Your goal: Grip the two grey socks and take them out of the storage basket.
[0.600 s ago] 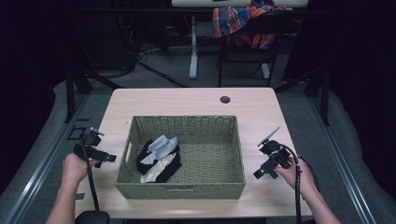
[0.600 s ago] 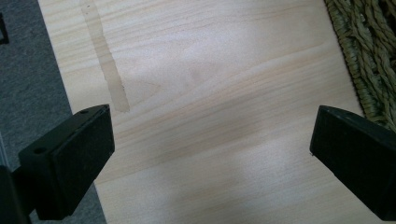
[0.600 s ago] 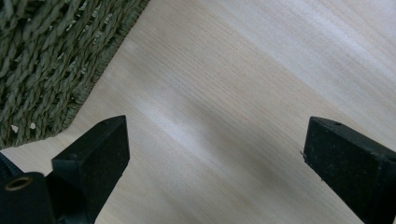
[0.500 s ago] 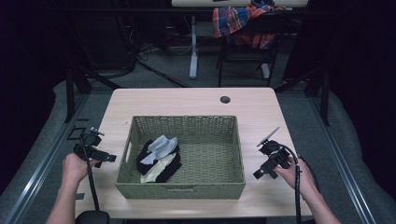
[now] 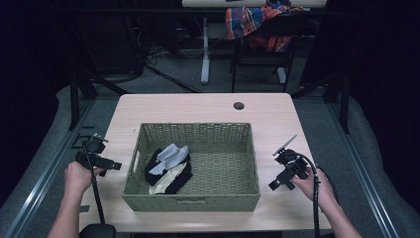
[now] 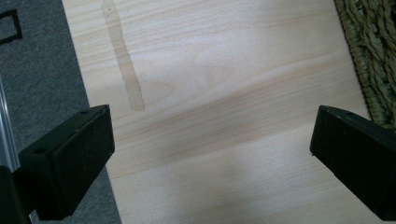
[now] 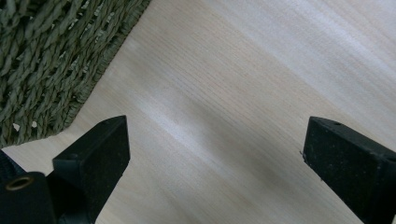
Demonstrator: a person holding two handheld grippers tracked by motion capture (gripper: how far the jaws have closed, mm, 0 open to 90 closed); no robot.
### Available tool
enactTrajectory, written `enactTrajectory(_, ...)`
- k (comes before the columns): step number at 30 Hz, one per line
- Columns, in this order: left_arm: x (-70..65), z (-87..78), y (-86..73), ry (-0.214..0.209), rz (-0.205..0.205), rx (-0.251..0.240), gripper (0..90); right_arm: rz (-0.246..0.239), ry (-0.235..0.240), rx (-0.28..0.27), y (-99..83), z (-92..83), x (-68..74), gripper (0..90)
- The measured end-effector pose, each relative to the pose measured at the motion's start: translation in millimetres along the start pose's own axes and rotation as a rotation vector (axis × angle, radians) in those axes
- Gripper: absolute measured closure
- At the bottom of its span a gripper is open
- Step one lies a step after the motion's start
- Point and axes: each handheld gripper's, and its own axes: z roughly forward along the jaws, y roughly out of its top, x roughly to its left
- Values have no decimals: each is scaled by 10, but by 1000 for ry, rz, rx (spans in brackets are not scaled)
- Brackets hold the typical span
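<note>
On the pale table (image 5: pixel 277 114) a basket (image 5: pixel 198 201) holds socks (image 5: pixel 168 166); left gripper (image 5: pixel 106 163) at nine o'clock, right gripper (image 5: pixel 280 181) at three, jaws apart, empty. Likely next: reaching for socks.

I seem to be working in a dim lab or office room: my pale wooden desk (image 5: pixel 208 111) has a cable grommet (image 5: pixel 239 105) and stands on grey carpet (image 5: pixel 163 84). Behind it, a chair (image 5: pixel 262 49) draped with plaid cloth (image 5: pixel 252 22) sits among loose cables (image 5: pixel 173 52).
</note>
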Motion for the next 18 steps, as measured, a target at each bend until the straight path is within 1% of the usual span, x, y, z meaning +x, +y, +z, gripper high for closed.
enactTrajectory(1,3,-5,1,3,-2,1,0,-15,1,10,2,1,-10,72)
enactTrajectory(2,3,-5,1,3,-2,1,0,-39,-4,39,14,-13,-22,71)
enactTrajectory(3,7,-20,3,9,-5,-4,0,-45,-9,44,17,-11,-25,72)
enactTrajectory(4,7,-32,7,18,-12,-9,0,-42,-5,41,15,-7,-24,72)
enactTrajectory(5,11,-53,14,16,-13,-6,0,-32,8,34,11,-2,-24,72)
enactTrajectory(6,11,-77,19,14,-16,-14,0,-15,13,15,2,12,-16,72)
enactTrajectory(8,10,-148,35,26,-24,-35,0,-17,10,15,4,11,-17,71)
enactTrajectory(9,7,-177,42,29,-22,-43,0,-24,11,21,7,4,-21,72)
enactTrajectory(11,-1,-232,53,48,-23,-59,0,-24,9,21,6,1,-23,72)
enactTrajectory(13,-2,-259,59,49,-20,-64,0,-25,4,31,7,-6,-21,72)
enactTrajectory(14,-8,-302,68,63,-23,-73,0,-28,11,31,6,-7,-22,72)
enactTrajectory(16,-7,-350,79,62,-23,-76,0,-30,8,31,7,-8,-21,72)
enactTrajectory(18,-11,-392,85,57,-26,-91,0,-31,-1,33,9,-5,-25,73)
